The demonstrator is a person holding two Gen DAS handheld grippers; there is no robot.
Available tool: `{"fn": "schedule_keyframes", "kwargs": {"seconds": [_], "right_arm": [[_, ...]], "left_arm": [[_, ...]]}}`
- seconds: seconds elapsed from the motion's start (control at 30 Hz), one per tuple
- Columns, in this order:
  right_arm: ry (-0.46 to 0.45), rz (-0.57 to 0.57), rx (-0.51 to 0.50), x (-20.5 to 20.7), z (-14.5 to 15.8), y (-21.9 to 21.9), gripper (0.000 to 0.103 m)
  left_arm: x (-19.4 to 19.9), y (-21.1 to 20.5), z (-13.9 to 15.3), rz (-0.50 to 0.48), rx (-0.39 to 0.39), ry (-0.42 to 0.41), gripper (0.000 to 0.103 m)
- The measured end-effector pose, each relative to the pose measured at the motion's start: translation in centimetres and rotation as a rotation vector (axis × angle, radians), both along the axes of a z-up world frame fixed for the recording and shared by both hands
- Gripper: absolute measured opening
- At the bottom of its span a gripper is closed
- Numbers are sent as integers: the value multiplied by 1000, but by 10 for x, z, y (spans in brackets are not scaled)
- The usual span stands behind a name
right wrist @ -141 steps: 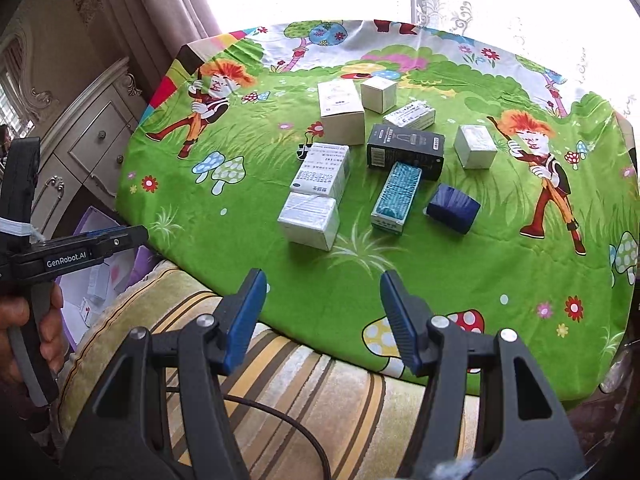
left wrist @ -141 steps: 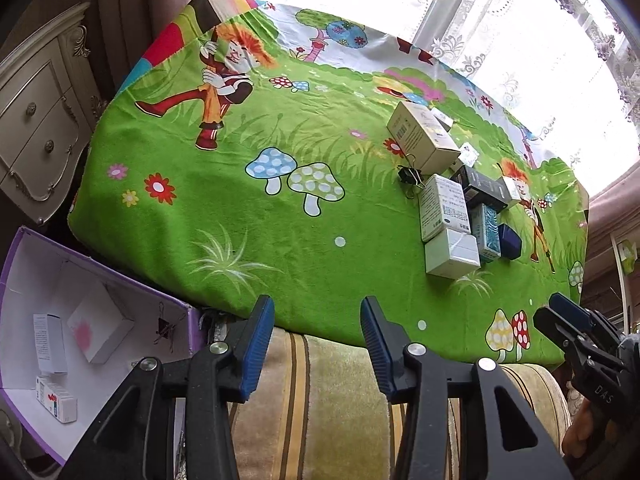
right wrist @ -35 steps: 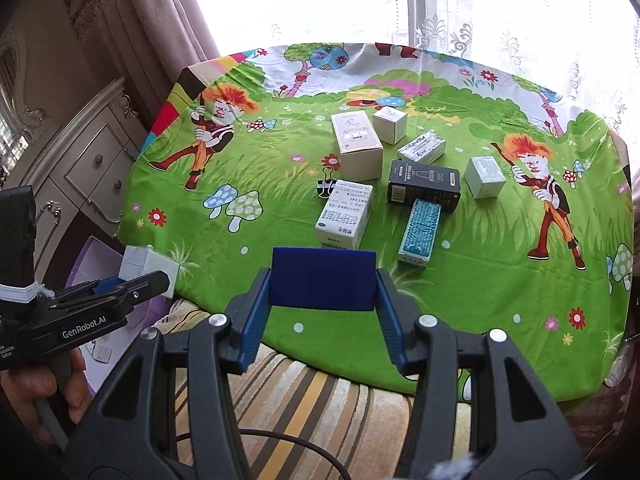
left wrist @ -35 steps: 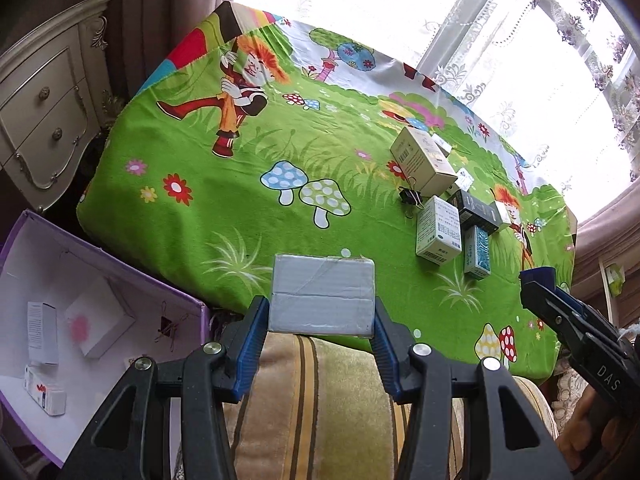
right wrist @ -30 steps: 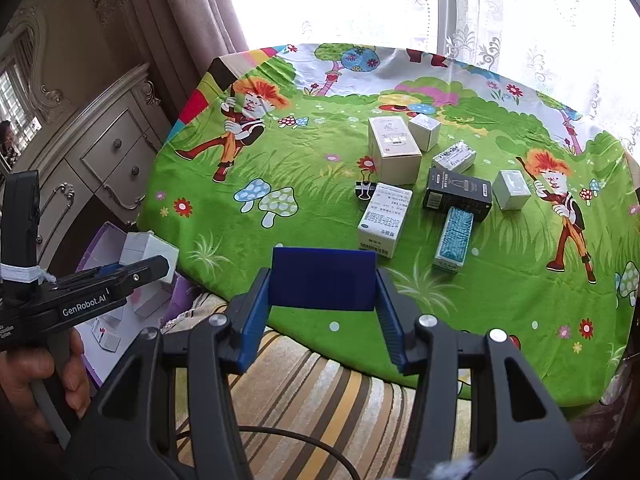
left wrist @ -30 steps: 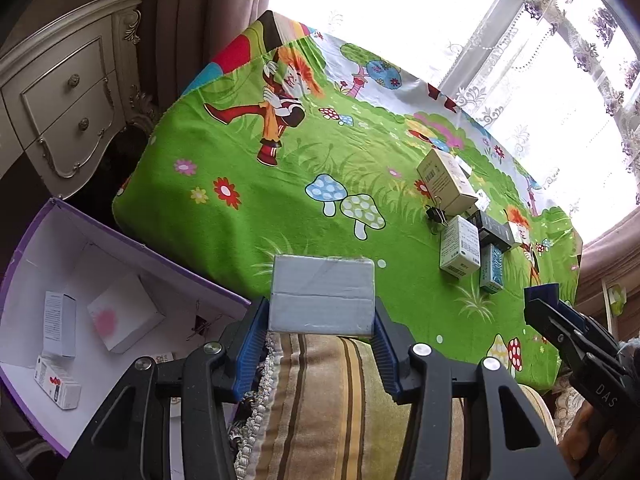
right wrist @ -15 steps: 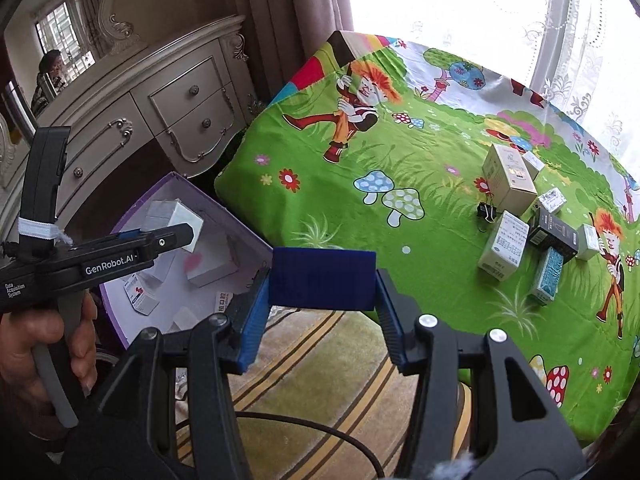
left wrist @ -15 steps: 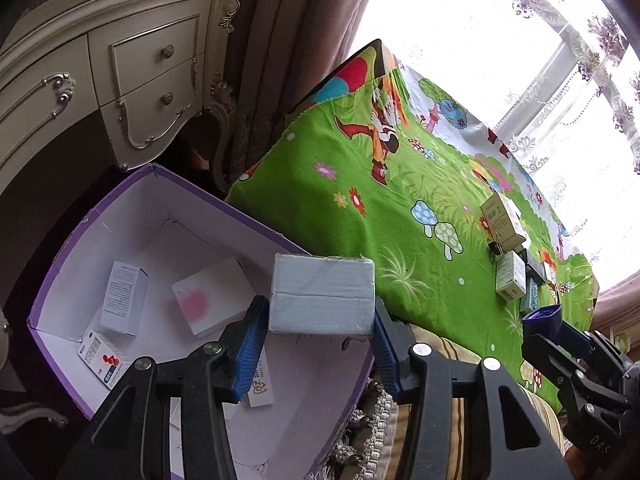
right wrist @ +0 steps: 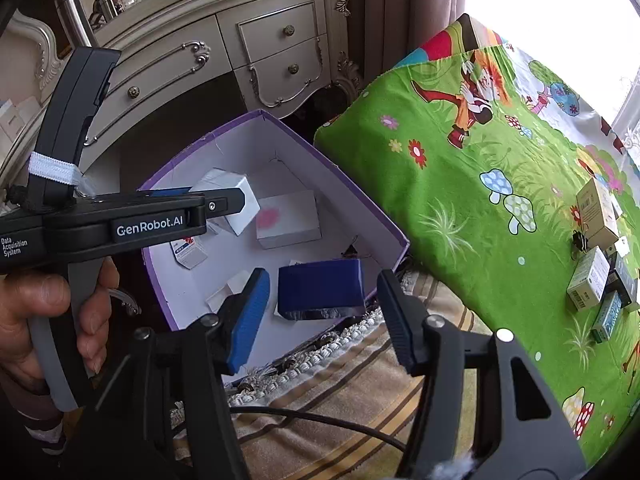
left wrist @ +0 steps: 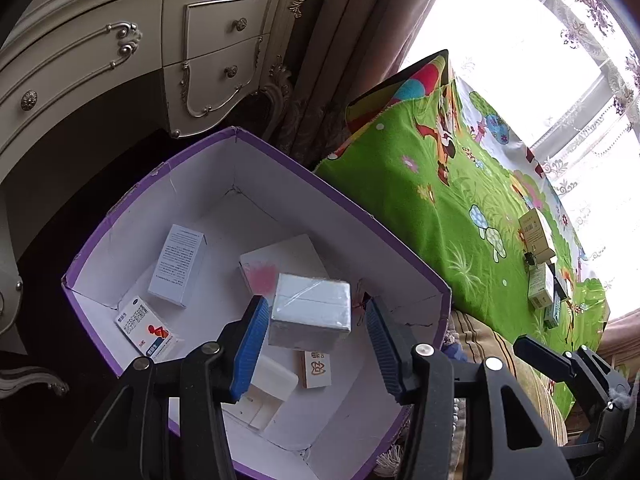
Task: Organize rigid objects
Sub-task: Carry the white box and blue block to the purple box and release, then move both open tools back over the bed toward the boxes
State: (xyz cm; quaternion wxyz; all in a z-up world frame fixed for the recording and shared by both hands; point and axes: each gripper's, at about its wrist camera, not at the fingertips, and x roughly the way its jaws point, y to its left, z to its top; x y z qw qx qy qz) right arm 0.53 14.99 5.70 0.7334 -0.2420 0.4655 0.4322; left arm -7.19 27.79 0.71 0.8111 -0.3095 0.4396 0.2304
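1. Hanging over the purple storage box (left wrist: 400,258), the left gripper (left wrist: 314,344) had its jaws opening; the white box (left wrist: 310,312) sat between the blue pads with a gap on each side, no longer pinched.
2. The right gripper (right wrist: 322,312) was likewise opening over the same purple box, the dark blue box (right wrist: 320,288) loose between its pads and clear of both.
3. Inside the white-lined box lay several small cartons, among them a pink-marked white box (left wrist: 280,264) and a printed medicine carton (left wrist: 178,264).
4. The purple box stood on the dark floor between an ornate cream dresser (left wrist: 120,52) and a bed covered by a green cartoon sheet (left wrist: 440,220).
5. More small boxes (right wrist: 592,272) stayed clustered on the sheet, well away from the purple box, near a bright curtained window (left wrist: 540,40).
6. A striped cushion (right wrist: 340,392) lay beneath the right gripper.
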Motion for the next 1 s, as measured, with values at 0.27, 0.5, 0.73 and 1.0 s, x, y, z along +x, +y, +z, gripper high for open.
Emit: {"fn": "schedule_keyframes", "kwargs": {"seconds": [0.27,0.5,0.73,1.0], "right_arm": [[3,-36,2,8,2,-11,74],[-4,-127,36,34,15,-42,74],[-16,-250,82,67,28,-85,74],[-12,-385,112,102,31,-140,75]], "left_arm": [[5,-4,0,-5,-9,-2,61],[26,-25,6,-66,7,5,61],[56,-53,12,-140,26,11,61],[94,-88,15,-227,42,25,61]]}}
